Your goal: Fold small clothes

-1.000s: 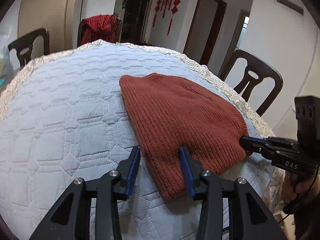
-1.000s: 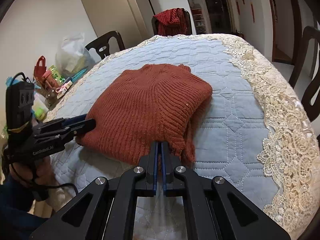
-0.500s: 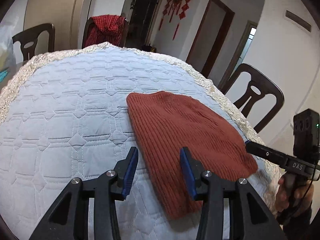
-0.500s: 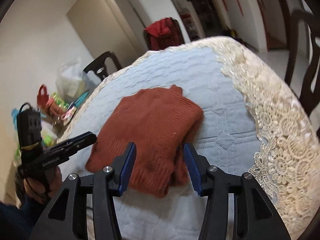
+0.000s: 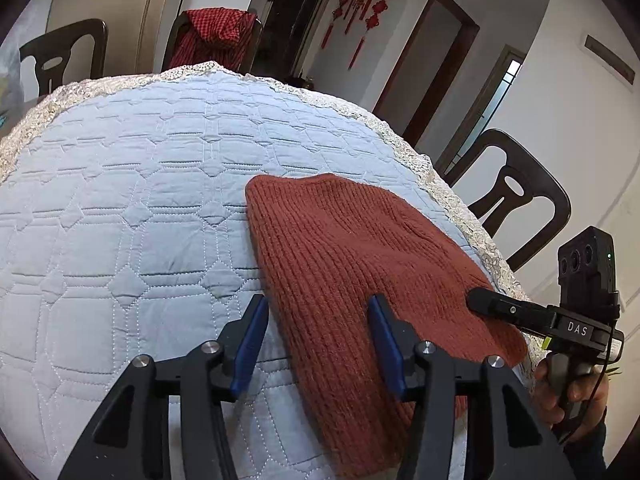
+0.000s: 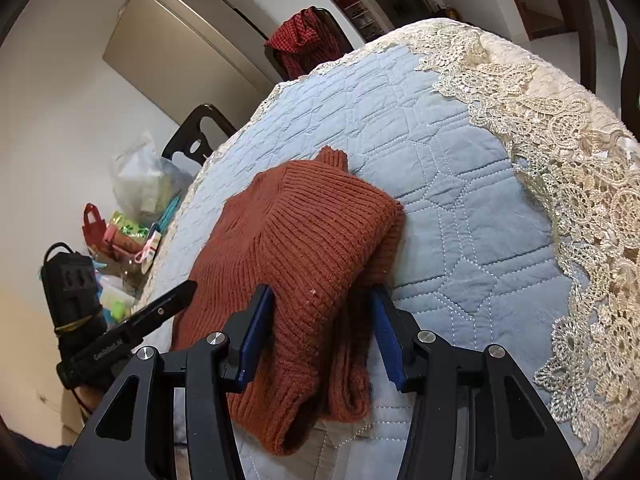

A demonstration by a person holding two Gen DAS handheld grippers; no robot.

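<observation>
Across the middle of both wrist views, a folded rust-red knitted sweater point(image 5: 360, 272) lies flat on a worktop point(image 5: 120, 208) covered with a pale blue quilted cloth edged in cream lace. At lower centre of the left wrist view, the left gripper point(image 5: 318, 334) has just been opening its jaws, which stand apart over the sweater's near left edge without pressing it. At right, the right gripper point(image 5: 480, 300) reaches in above the sweater. In the right wrist view, the left gripper point(image 6: 180, 294) enters from lower left, while the right gripper point(image 6: 322, 330) at lower centre has its jaws apart, straddling the sweater's point(image 6: 304, 248) near end.
</observation>
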